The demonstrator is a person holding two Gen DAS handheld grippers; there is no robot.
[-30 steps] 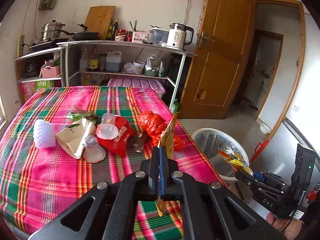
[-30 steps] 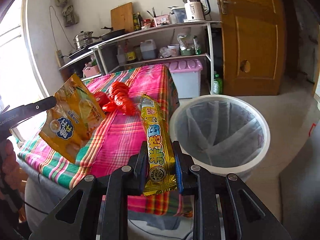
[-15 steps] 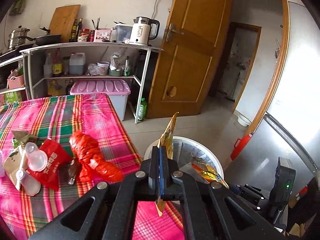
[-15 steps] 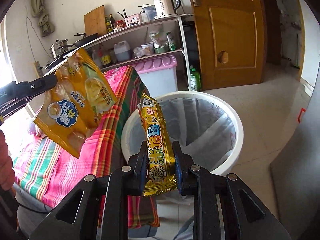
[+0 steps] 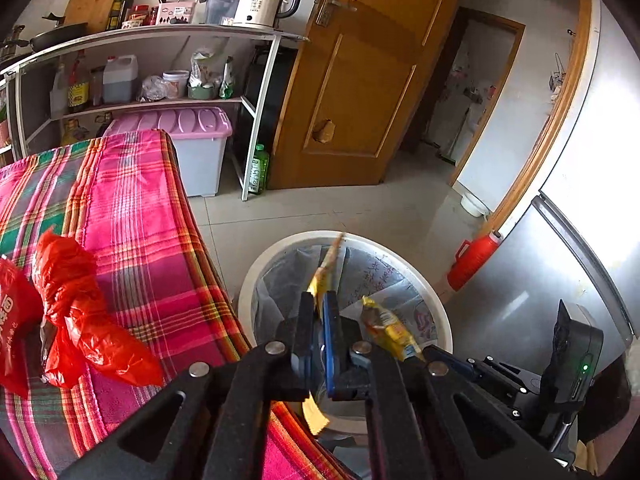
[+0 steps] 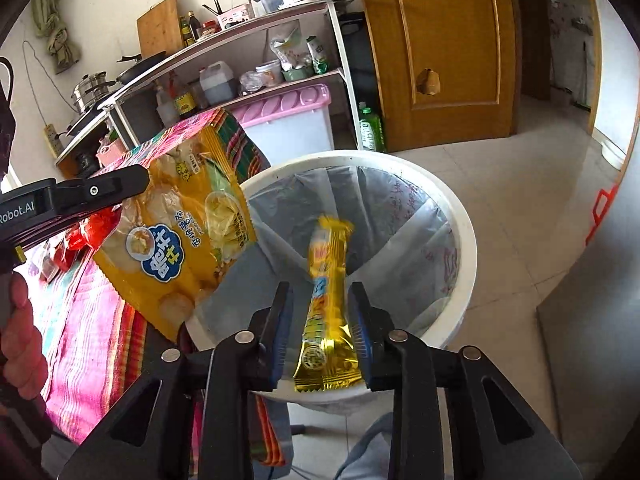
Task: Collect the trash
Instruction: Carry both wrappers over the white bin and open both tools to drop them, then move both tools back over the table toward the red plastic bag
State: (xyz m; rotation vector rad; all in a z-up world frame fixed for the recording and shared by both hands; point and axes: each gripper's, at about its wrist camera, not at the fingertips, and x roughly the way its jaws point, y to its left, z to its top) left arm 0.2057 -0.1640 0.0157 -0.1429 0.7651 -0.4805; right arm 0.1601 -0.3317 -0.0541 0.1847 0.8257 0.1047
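Observation:
My left gripper (image 5: 317, 312) is shut on a yellow chip bag (image 6: 180, 236), seen edge-on in the left wrist view (image 5: 326, 268), and holds it over the near rim of the white lined trash bin (image 6: 468, 240). My right gripper (image 6: 320, 320) is open above the bin. A long gold snack wrapper (image 6: 326, 304) sits loose between its fingers, blurred and tilting down into the bin; it also shows in the left wrist view (image 5: 390, 326). The bin (image 5: 436, 304) stands on the floor beside the table.
The table with a pink plaid cloth (image 5: 132, 216) carries a red plastic bag (image 5: 80, 312) and a red packet (image 5: 12, 312). A shelf rack (image 5: 256, 100), a pink-lidded storage box (image 5: 192, 148), a wooden door (image 5: 360, 92) and a red thermos (image 5: 474, 256) stand around.
Both grippers have moved from the table to over the bin. My right gripper has opened and let go of the gold wrapper, which is slipping down. The left still holds the chip bag.

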